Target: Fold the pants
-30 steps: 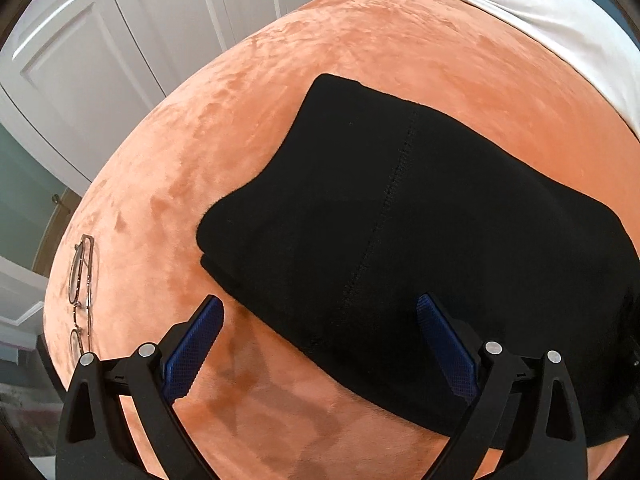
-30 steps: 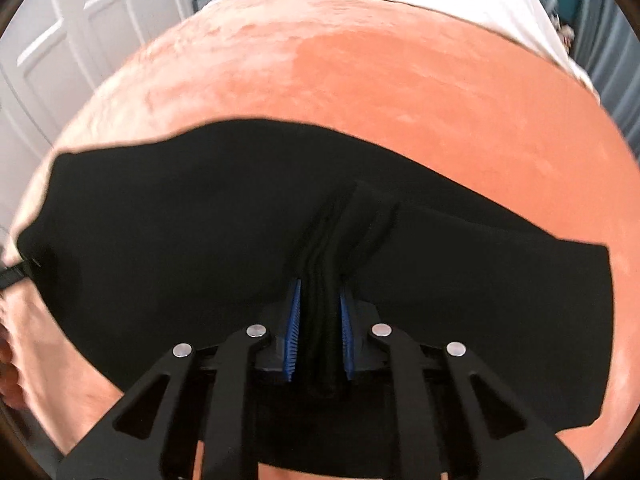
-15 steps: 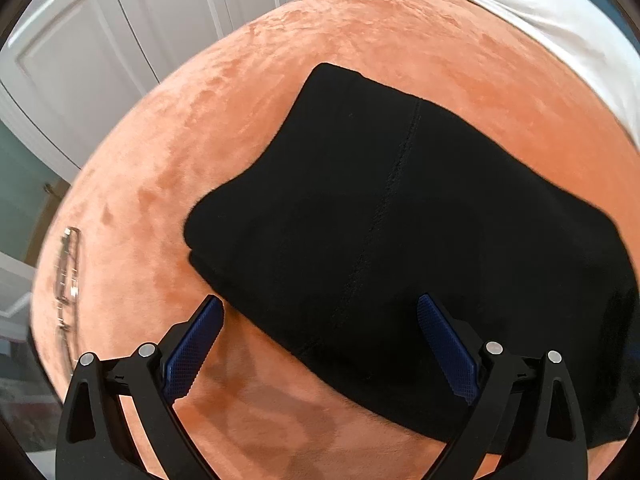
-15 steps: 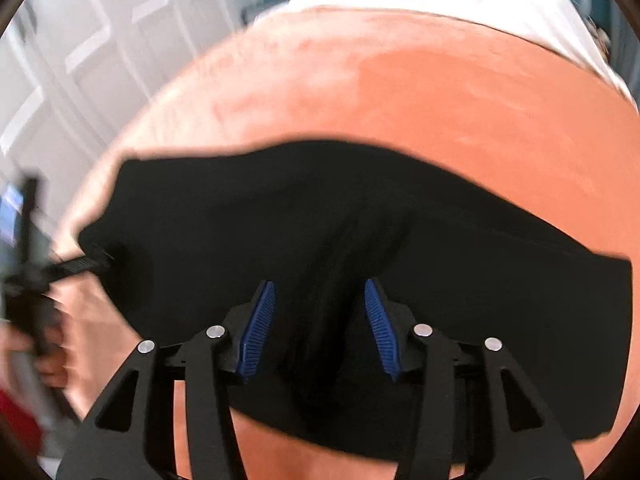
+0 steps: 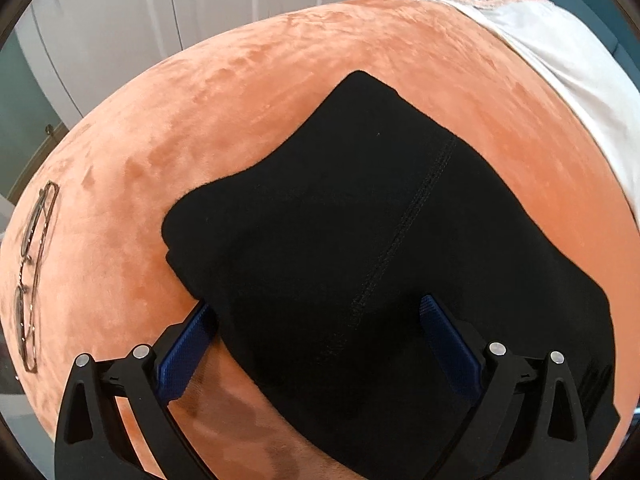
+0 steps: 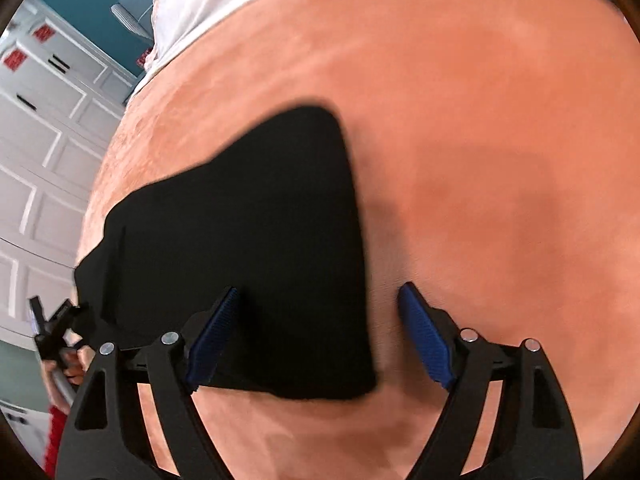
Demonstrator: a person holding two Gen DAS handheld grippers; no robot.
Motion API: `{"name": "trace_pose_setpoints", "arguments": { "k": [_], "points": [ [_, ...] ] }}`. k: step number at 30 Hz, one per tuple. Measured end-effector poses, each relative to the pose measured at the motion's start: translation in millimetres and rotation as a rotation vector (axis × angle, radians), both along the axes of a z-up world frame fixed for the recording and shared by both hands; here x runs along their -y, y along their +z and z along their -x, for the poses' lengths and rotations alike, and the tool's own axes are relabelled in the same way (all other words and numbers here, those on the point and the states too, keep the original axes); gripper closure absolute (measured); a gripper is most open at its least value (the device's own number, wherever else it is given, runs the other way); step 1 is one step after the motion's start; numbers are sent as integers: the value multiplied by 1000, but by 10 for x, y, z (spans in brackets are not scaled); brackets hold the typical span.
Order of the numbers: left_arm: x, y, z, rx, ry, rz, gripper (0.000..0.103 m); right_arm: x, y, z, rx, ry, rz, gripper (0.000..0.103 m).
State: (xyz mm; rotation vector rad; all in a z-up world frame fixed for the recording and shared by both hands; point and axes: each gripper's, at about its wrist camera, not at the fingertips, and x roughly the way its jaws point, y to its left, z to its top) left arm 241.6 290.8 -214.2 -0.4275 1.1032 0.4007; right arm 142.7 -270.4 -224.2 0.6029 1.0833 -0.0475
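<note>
The black pants (image 5: 360, 240) lie folded into a thick flat stack on the orange plush bed cover (image 5: 200, 100). A stitched seam runs across the top layer. My left gripper (image 5: 316, 328) is open, low over the stack's near left corner, with its left finger beside the edge and the right finger over the cloth. In the right wrist view the pants (image 6: 248, 248) lie left of centre. My right gripper (image 6: 320, 320) is open over their near right edge and holds nothing. The left gripper (image 6: 52, 324) shows small at the left edge.
A pair of glasses (image 5: 34, 268) lies on the cover near its left edge. A white sheet (image 5: 568, 64) covers the far right of the bed. White panelled cupboard doors (image 6: 36, 152) stand beyond the bed's left side.
My right gripper opened and let go of the bunched cloth, then swung right over the stack's edge. My left gripper moved forward and down onto the near left corner of the pants.
</note>
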Motion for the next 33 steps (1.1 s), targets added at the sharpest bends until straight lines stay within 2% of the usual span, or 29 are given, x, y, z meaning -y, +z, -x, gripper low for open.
{"name": "trace_pose_setpoints", "arguments": {
  "k": [1, 2, 3, 5, 7, 11, 13, 14, 16, 18, 22, 24, 26, 27, 28, 29, 31, 33],
  "points": [
    [-3, 9, 9, 0, 4, -2, 10, -25, 10, 67, 20, 0, 13, 36],
    [-13, 19, 15, 0, 7, -4, 19, -79, 4, 52, 34, 23, -6, 64],
    [-8, 59, 47, 7, 2, -6, 27, -113, -1, 65, 24, 16, -34, 75],
    [11, 141, 77, 20, -21, 16, 73, -102, 70, 99, 38, 3, -69, 80],
    [23, 224, 100, 21, -22, 20, 86, -72, 209, 112, 53, 1, -90, 82],
    [123, 425, 255, 21, -38, 4, 86, 91, 505, 197, 74, -3, -70, 85],
    [169, 473, 308, 12, -51, 37, 86, 242, 584, 267, 69, -1, -80, 86],
    [205, 480, 369, 6, -60, 60, 86, 304, 617, 314, 62, 1, -49, 86],
    [310, 469, 524, -17, -90, 108, 86, 422, 639, 382, 44, -8, -30, 86],
    [459, 481, 672, -33, -123, 117, 85, 636, 648, 541, 24, -29, -37, 86],
    [753, 426, 961, -65, -175, 150, 83, 930, 641, 841, -5, -48, 32, 85],
    [903, 345, 1041, -79, -199, 101, 80, 1104, 467, 965, -44, -72, 36, 84],
    [1025, 324, 1064, -73, -219, -6, 73, 1149, 210, 968, -71, -55, 25, 79],
    [1054, 340, 1063, -72, -224, -29, 72, 1117, 104, 962, -102, -44, 55, 73],
    [1058, 371, 1073, -71, -228, -34, 69, 1086, 150, 978, -96, -51, 101, 72],
    [1045, 415, 1079, -71, -222, -39, 60, 1055, 235, 991, -81, -62, 131, 67],
    [1001, 486, 1102, -62, -192, -69, 47, 898, 561, 1047, -37, -100, 284, 65],
    [961, 500, 1136, -59, -183, -52, 48, 586, 907, 1078, 62, -72, 419, 62]
  ]
}}
